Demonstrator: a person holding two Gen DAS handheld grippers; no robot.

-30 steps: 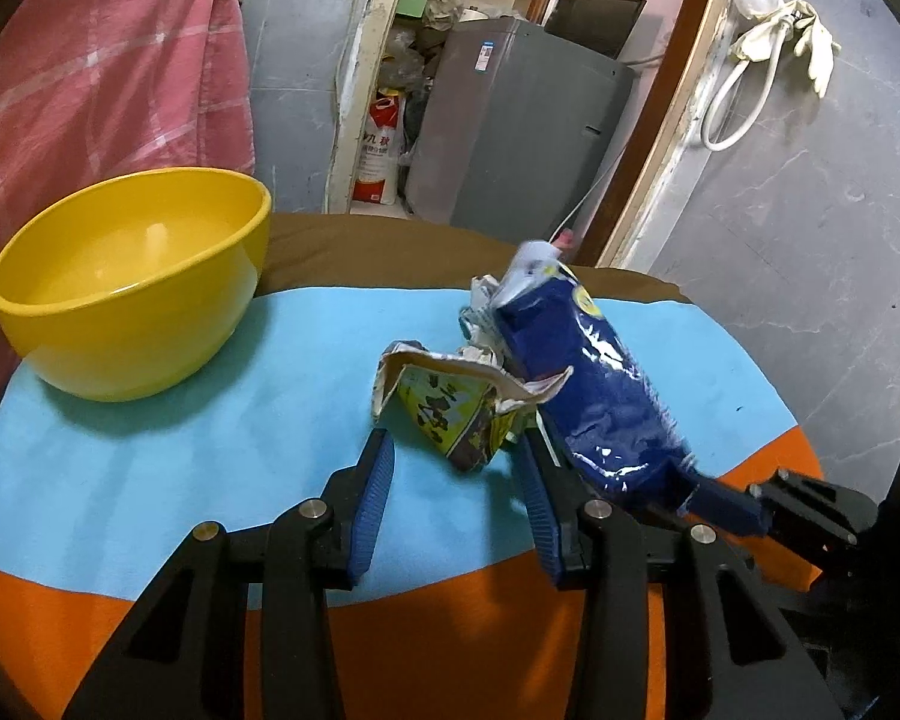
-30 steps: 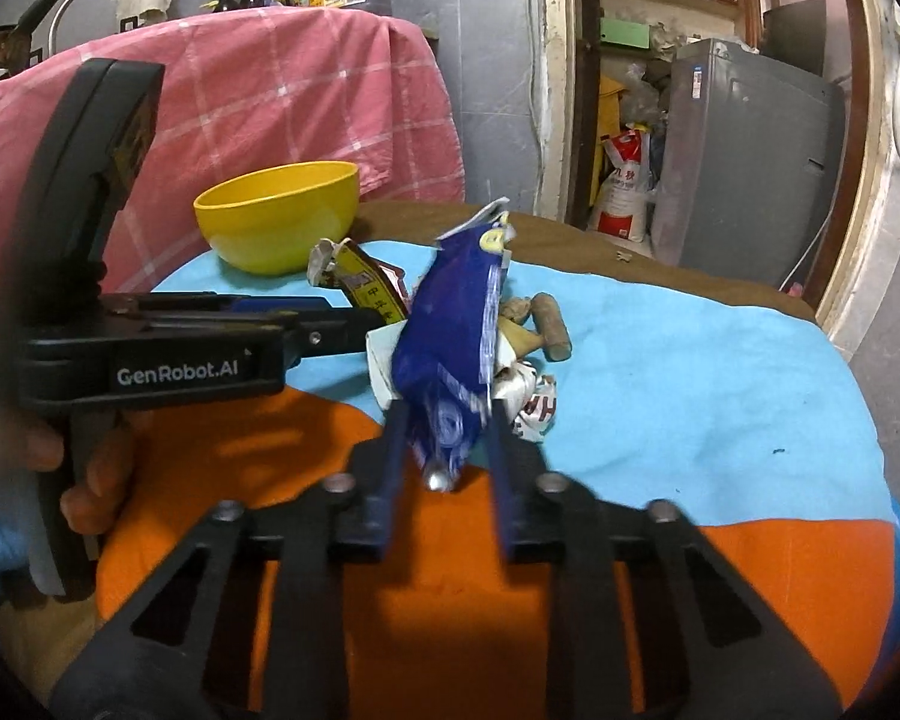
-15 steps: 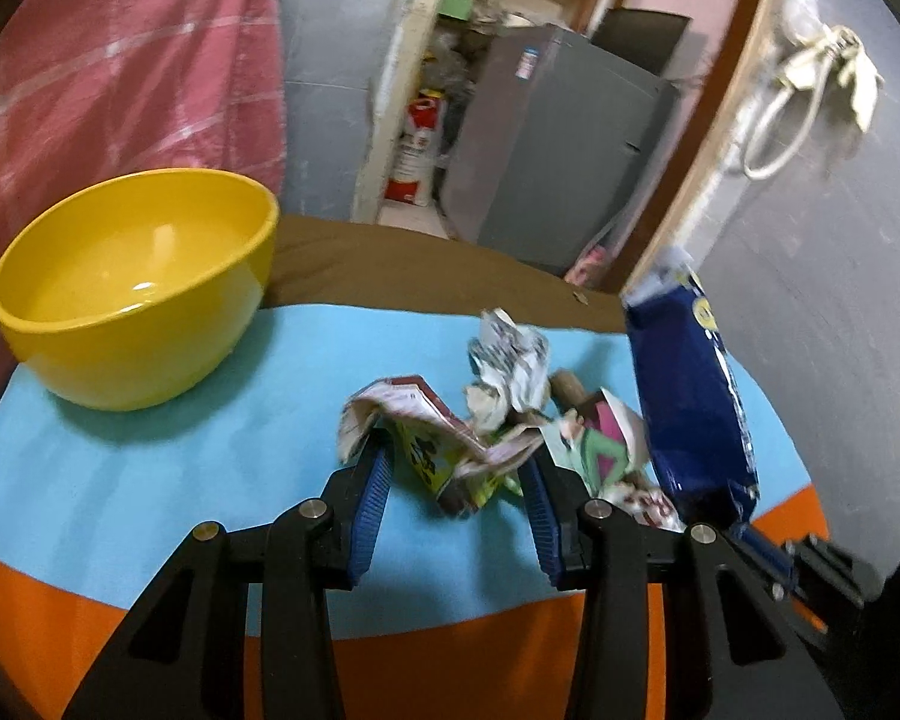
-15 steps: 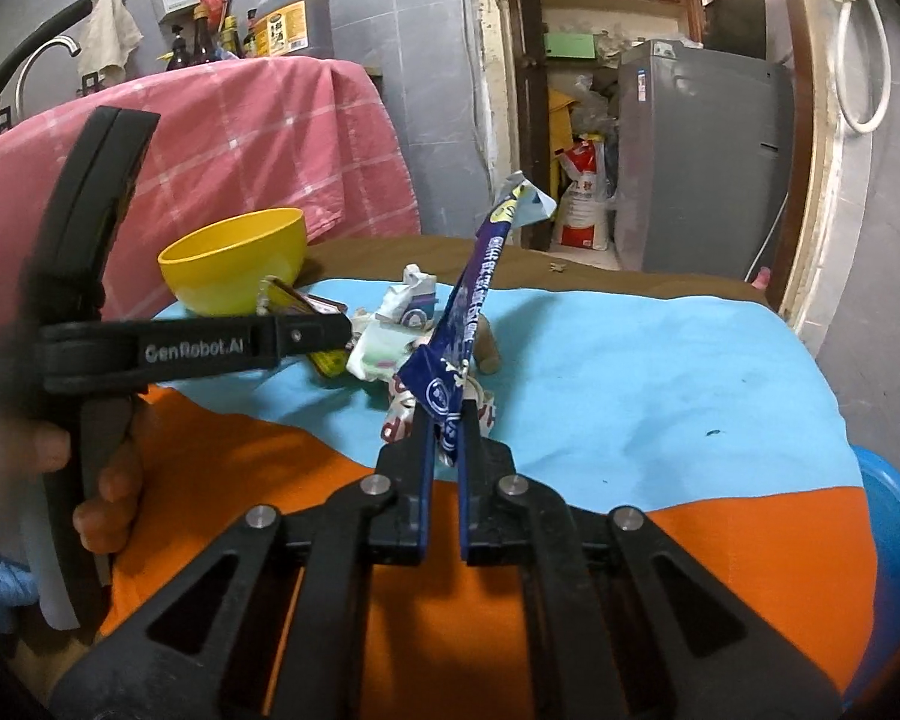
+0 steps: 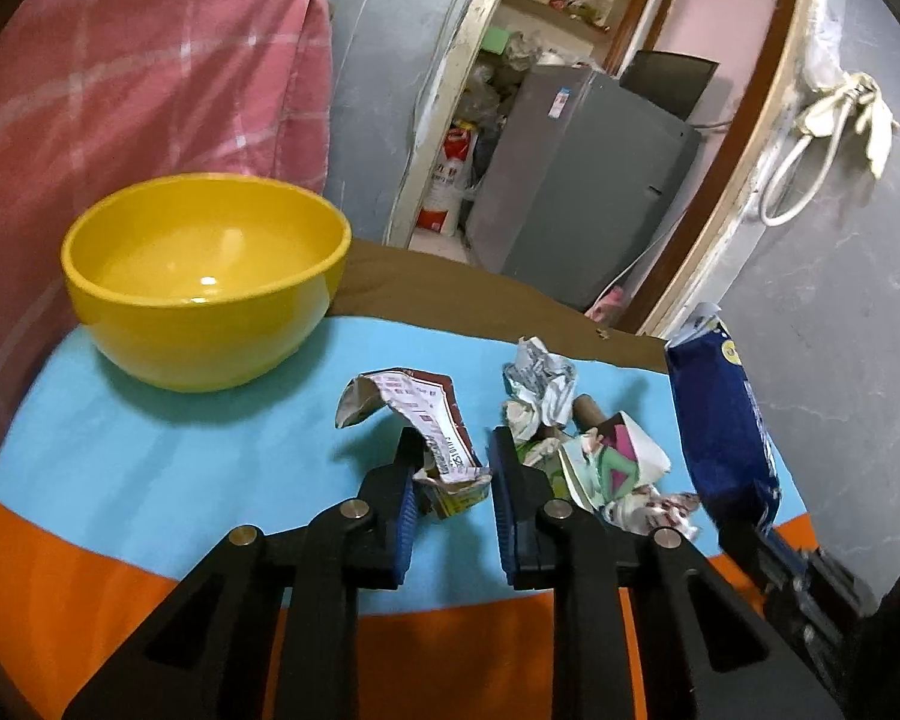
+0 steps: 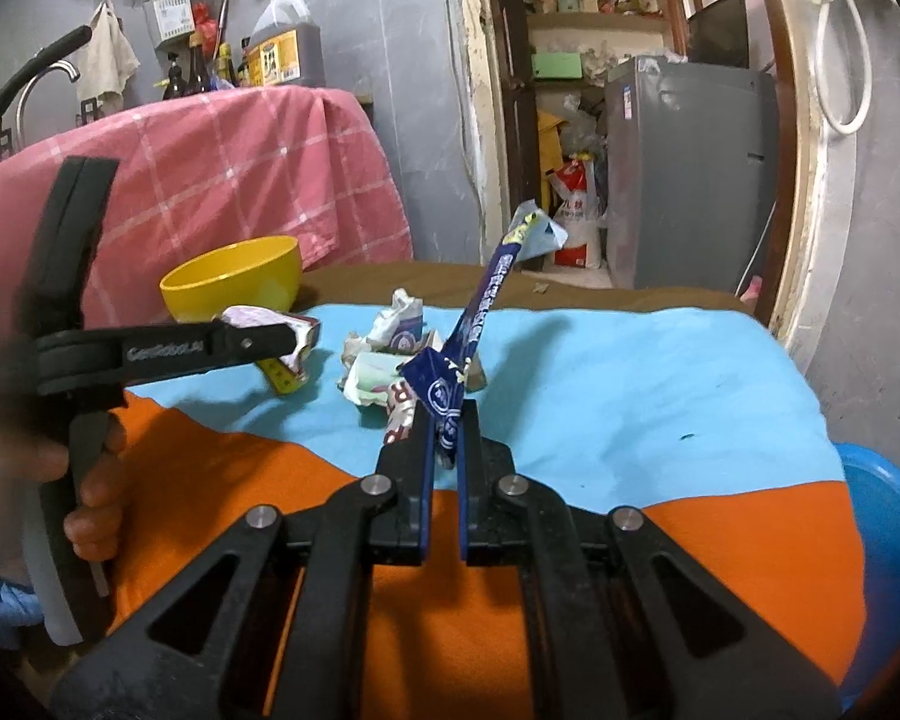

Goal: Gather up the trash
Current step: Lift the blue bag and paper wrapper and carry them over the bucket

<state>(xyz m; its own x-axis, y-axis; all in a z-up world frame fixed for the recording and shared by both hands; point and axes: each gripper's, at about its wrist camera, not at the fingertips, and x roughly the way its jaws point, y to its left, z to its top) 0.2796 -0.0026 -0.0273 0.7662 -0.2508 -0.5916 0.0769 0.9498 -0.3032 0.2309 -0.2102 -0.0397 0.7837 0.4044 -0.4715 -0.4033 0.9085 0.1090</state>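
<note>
My right gripper [image 6: 445, 420] is shut on a blue snack wrapper [image 6: 480, 318] and holds it upright above the table; the wrapper also shows in the left wrist view [image 5: 723, 420]. My left gripper [image 5: 453, 456] has its jaws close around a torn red-and-yellow wrapper [image 5: 432, 420], which also shows in the right wrist view [image 6: 288, 354]; the wrapper seems lifted off the cloth. More crumpled wrappers [image 5: 576, 432] lie in a pile to its right. A yellow bowl [image 5: 210, 276] stands at the back left.
The table carries a light blue and orange cloth [image 5: 168, 450]. A pink checked cloth [image 6: 222, 180] hangs behind the bowl. A blue bin [image 6: 888, 540] sits below the table's right edge. A grey fridge [image 5: 582, 192] stands in the doorway behind.
My right gripper closed on the blue wrapper and lifted it away to the right. My left gripper moved forward and narrowed around the red-and-yellow wrapper.
</note>
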